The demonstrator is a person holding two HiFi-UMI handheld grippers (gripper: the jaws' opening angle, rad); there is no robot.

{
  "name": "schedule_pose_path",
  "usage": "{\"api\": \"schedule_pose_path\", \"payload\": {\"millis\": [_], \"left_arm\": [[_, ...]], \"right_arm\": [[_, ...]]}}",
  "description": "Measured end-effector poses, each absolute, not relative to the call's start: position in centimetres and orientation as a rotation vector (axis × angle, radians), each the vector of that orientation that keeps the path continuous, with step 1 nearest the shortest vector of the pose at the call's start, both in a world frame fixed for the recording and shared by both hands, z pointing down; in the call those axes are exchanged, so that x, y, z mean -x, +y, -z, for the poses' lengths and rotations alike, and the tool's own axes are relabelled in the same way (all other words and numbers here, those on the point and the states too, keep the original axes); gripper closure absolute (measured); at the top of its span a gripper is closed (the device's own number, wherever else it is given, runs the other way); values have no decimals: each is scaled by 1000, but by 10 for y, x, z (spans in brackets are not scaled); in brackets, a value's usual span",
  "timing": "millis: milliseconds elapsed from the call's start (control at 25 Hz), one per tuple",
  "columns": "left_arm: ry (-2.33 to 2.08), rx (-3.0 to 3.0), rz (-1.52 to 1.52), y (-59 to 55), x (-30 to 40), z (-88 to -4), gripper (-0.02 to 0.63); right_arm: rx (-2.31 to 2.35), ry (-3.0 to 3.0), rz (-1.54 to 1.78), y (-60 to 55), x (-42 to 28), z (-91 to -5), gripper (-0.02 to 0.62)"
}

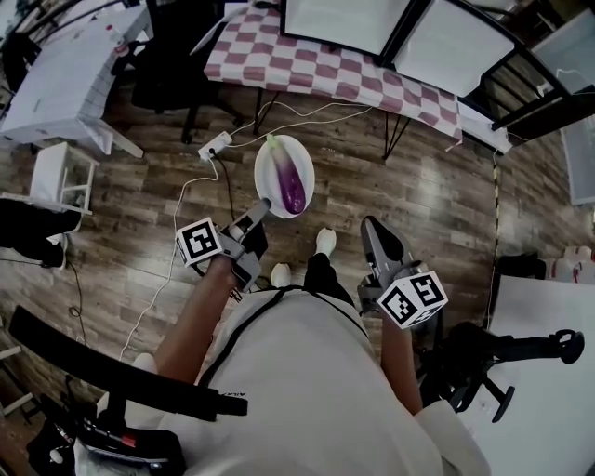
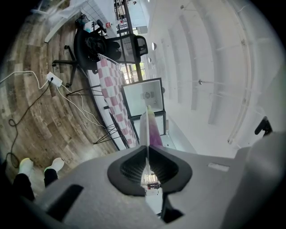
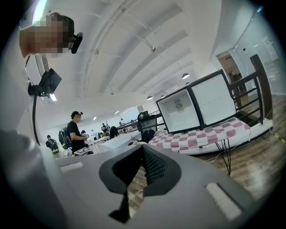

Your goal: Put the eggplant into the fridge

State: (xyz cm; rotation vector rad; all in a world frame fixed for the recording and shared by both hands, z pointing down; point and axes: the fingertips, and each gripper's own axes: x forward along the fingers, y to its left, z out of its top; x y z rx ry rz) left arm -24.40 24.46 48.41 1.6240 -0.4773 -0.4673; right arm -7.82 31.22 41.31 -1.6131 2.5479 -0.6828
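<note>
The person stands on the wooden floor (image 1: 139, 232) with a tool in each hand. The left hand-held gripper (image 1: 263, 205) is clenched on the near rim of a white plate (image 1: 268, 177), which it carries out in front of the person, above the floor. In the left gripper view, the plate's thin edge (image 2: 144, 127) runs straight between the pads, which press on it from both sides.

The eggplant (image 1: 293, 182) lies on that plate, lengthwise from the near rim toward the far rim, with its green stalk end at the far rim and the purple body a little toward the right edge.

The right hand-held gripper (image 1: 373, 224) is held up beside the person's right side, well apart from the plate. Its jaws are closed together with nothing between them, as the right gripper view shows (image 3: 143, 150).

Beyond the plate stands a desk (image 1: 307, 67) with a red-and-white checked cloth and two dark-framed white panels (image 1: 346, 20) on it. A white power strip (image 1: 215, 144) with trailing cables lies on the floor near the desk's front edge. The person's white shoes (image 1: 324, 242) show just below the plate.
</note>
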Motion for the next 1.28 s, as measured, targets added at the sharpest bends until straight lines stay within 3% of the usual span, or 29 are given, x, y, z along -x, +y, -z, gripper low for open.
{"api": "schedule_pose_path", "payload": {"millis": [1280], "left_arm": [[-538,-1656,487,84,92,-459,578]], "right_arm": [[1490,2584,675,140,-75,-404,588]]}}
